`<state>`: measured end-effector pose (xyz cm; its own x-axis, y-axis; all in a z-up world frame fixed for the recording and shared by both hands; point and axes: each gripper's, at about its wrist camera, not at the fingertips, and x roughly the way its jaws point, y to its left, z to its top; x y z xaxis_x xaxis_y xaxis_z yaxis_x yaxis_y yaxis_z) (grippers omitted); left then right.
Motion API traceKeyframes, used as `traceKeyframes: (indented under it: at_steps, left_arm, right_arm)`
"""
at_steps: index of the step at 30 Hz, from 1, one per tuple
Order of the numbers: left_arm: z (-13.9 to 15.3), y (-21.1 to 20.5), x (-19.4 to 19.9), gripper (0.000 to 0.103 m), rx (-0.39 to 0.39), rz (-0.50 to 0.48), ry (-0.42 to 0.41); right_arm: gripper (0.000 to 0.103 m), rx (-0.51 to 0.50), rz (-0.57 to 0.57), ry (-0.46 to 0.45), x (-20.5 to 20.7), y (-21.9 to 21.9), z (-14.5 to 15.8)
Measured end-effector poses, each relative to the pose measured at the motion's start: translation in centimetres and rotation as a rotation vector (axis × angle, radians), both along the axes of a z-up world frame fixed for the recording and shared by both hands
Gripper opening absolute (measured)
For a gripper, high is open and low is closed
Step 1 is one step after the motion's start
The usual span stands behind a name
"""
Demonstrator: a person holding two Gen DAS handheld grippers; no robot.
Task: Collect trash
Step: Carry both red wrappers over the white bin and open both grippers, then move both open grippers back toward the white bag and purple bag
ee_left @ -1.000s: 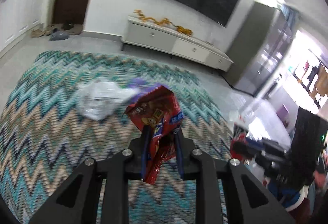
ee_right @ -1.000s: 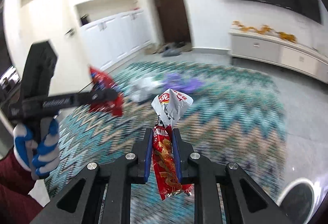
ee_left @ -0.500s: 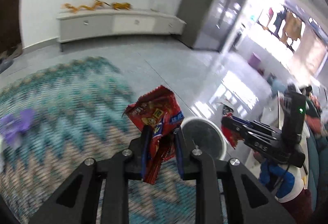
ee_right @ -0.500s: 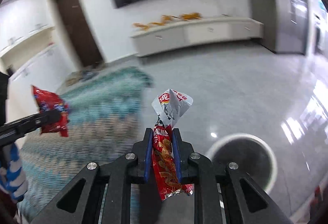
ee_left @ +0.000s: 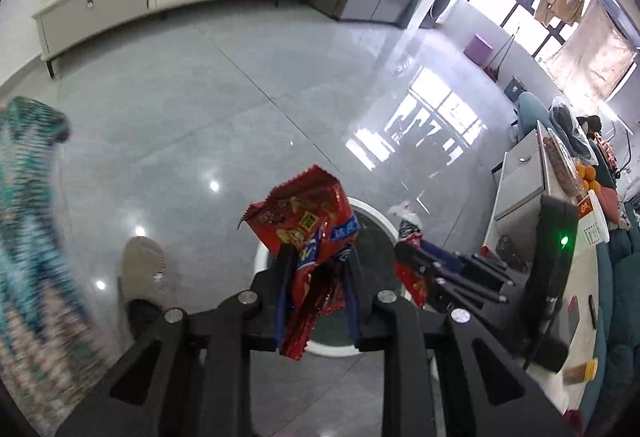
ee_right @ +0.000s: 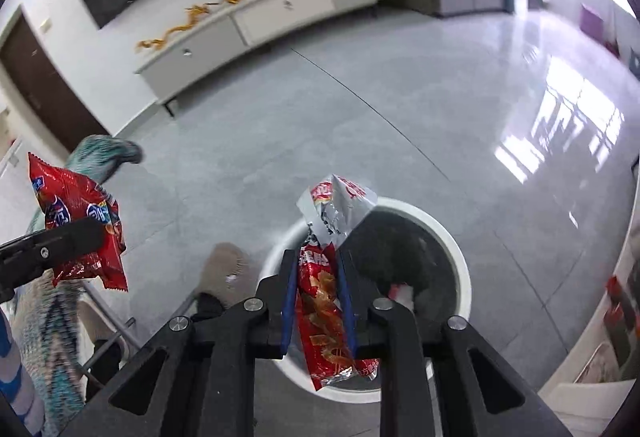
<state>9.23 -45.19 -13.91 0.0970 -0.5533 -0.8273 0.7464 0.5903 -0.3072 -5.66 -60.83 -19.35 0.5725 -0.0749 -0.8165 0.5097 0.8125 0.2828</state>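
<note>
The left claw (ee_left: pixel 316 293) is seen with its jaws opening around a red and blue snack wrapper (ee_left: pixel 308 233), held above a white-rimmed trash bin (ee_left: pixel 384 225). The right claw (ee_right: pixel 316 297), jaws likewise opening, carries a red chip bag (ee_right: pixel 324 301) over the bin (ee_right: pixel 452 253), where something pale, possibly paper, lies inside.

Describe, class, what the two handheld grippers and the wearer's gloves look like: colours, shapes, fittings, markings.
Both the left gripper and the right gripper are matte black, with angular forked arms carrying triangular cut-outs and round silver bolt heads. Their slim fingers are lined with blue pads. The right gripper's upright black body shows a lit green lamp. The glove is white with blue patches.
</note>
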Motion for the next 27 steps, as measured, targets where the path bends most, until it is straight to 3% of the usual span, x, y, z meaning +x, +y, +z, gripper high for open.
traceKeyframes:
  at_steps: [2, 3, 5, 7, 14, 21, 27]
  left_arm:
    - [-1.0, -1.1, 0.3, 0.032, -0.001, -0.008, 0.044]
    - [-1.4, -1.5, 0.5, 0.045, -0.005, -0.01, 0.058]
    - [-2.0, -1.9, 1.1, 0.055, -0.017, -0.001, 0.076]
    - [-2.6, -3.0, 1.0, 0.056, -0.023, 0.003, 0.1]
    - [-1.8, -2.6, 0.8, 0.056, -0.012, 0.029, 0.064]
    - [2.5, 4.2, -0.2, 0.056, -0.041, 0.08, -0.037]
    - [6.8, 15.6, -0.5, 0.056, -0.086, 0.194, -0.144]
  right_arm:
    - [0.022, 0.012, -0.016, 0.025, -0.3, -1.1, -1.1]
    - [0.022, 0.019, -0.023, 0.035, -0.5, -1.6, -1.6]
    - [0.036, 0.026, -0.042, 0.057, -0.7, -2.8, -2.5]
    - [0.042, 0.025, -0.062, 0.072, -0.8, -3.4, -3.0]
    - [0.043, 0.031, -0.088, 0.086, -1.7, -4.0, -2.9]
    - [0.043, 0.019, -0.108, 0.023, -1.9, -1.9, -0.2]
    - [0.047, -0.042, -0.053, -0.079, -2.0, 3.5, 5.9]
